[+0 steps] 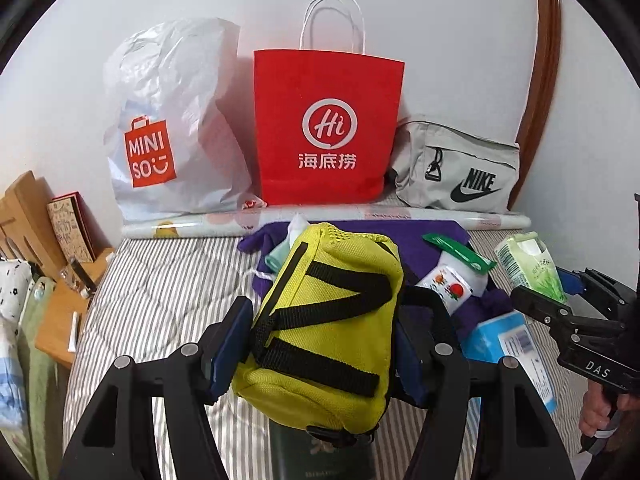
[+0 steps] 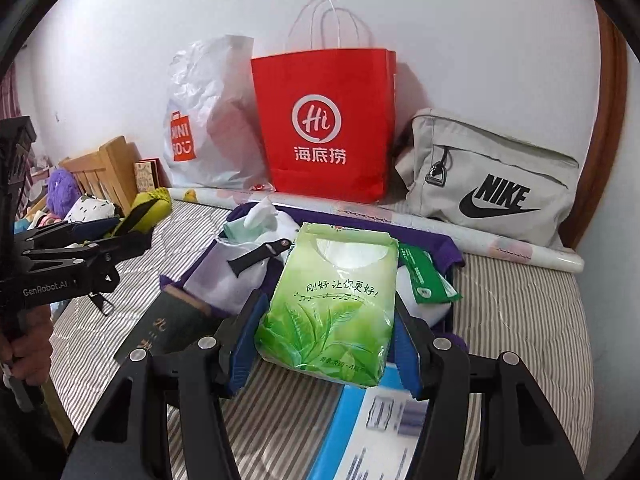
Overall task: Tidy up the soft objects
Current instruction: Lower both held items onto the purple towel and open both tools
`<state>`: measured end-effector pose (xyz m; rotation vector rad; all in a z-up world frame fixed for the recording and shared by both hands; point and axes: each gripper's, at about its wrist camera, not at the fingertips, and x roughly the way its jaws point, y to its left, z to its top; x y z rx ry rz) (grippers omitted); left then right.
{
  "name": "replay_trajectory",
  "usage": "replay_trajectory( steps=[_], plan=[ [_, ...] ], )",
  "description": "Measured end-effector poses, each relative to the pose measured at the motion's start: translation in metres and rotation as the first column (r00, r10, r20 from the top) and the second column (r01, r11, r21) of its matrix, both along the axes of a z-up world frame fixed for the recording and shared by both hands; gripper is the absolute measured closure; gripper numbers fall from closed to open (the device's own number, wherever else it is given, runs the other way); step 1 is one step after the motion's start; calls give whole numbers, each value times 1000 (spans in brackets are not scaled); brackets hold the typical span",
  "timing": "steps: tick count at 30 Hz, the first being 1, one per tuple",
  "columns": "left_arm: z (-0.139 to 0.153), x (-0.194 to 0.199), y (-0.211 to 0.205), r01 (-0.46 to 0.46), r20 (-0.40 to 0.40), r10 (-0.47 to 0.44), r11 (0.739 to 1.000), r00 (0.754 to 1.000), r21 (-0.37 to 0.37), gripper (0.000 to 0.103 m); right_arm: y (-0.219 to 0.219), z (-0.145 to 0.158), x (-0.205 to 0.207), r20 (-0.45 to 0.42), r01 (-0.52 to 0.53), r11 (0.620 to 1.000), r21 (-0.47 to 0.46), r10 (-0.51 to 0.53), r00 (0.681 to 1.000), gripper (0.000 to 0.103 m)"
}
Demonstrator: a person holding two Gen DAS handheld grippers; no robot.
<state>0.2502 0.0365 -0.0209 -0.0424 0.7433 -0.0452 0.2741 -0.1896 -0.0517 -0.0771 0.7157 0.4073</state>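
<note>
My left gripper (image 1: pixel 320 344) is shut on a yellow pouch (image 1: pixel 324 320) with black straps, held above the striped bed (image 1: pixel 160 288). My right gripper (image 2: pixel 326 340) is shut on a green tissue pack (image 2: pixel 332 304), lifted above a purple cloth (image 2: pixel 440 248) strewn with small items. The tissue pack also shows at the right of the left wrist view (image 1: pixel 528 264), and the pouch at the left of the right wrist view (image 2: pixel 150 204).
Against the wall stand a white Miniso plastic bag (image 1: pixel 168 128), a red paper bag (image 1: pixel 324 128) and a grey Nike bag (image 1: pixel 460 168). A blue box (image 1: pixel 508 340), a dark booklet (image 2: pixel 164 328), a wipes pack (image 2: pixel 424 276) and a wooden headboard (image 2: pixel 104 172) are nearby.
</note>
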Motion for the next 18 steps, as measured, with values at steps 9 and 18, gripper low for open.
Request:
replay_trajectory(
  steps=[9, 18],
  plan=[
    [-3, 37, 8, -11, -9, 11, 1000, 1000, 0, 39, 3, -9, 44, -26, 28, 999, -17, -29, 999, 45],
    [-24, 75, 19, 56, -102, -65, 994, 993, -90, 39, 4, -23, 81, -72, 23, 1000, -16, -24, 997, 45]
  ],
)
